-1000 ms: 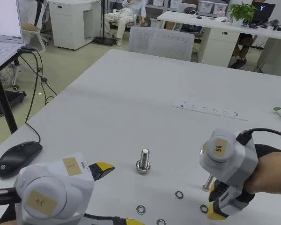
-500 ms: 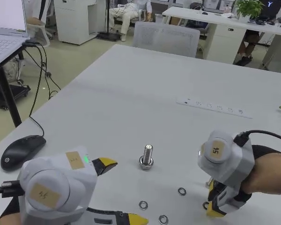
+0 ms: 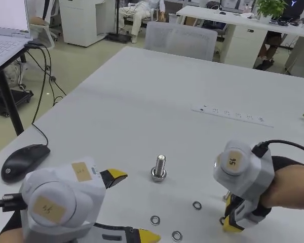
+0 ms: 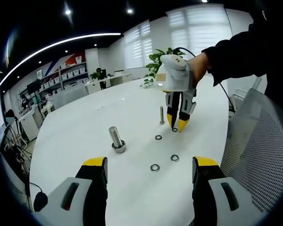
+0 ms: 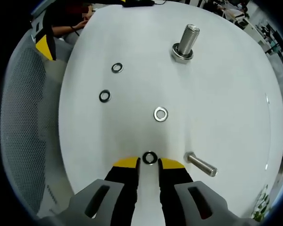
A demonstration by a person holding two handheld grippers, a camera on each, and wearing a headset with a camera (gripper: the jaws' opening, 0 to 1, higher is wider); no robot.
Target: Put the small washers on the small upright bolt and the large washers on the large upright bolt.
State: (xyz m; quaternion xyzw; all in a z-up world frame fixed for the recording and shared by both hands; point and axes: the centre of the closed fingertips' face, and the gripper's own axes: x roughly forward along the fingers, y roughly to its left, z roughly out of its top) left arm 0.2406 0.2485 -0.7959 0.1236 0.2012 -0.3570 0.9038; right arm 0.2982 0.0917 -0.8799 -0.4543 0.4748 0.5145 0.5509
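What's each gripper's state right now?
Left gripper: open, holding nothing.
Right gripper: nearly shut, tips flanking a washer; whether it grips cannot be told.

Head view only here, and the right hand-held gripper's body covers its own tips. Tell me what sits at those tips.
Observer: In the right gripper view a washer lies flat on the table at the mouth of the right hand-held gripper, whose jaws stand a narrow gap apart.
Operator: Now locate the small bolt.
Observer: The left gripper view shows the small bolt upright just beside that gripper.
Operator: Count the loose washers.
Observer: Four in the right gripper view: that one and three others.
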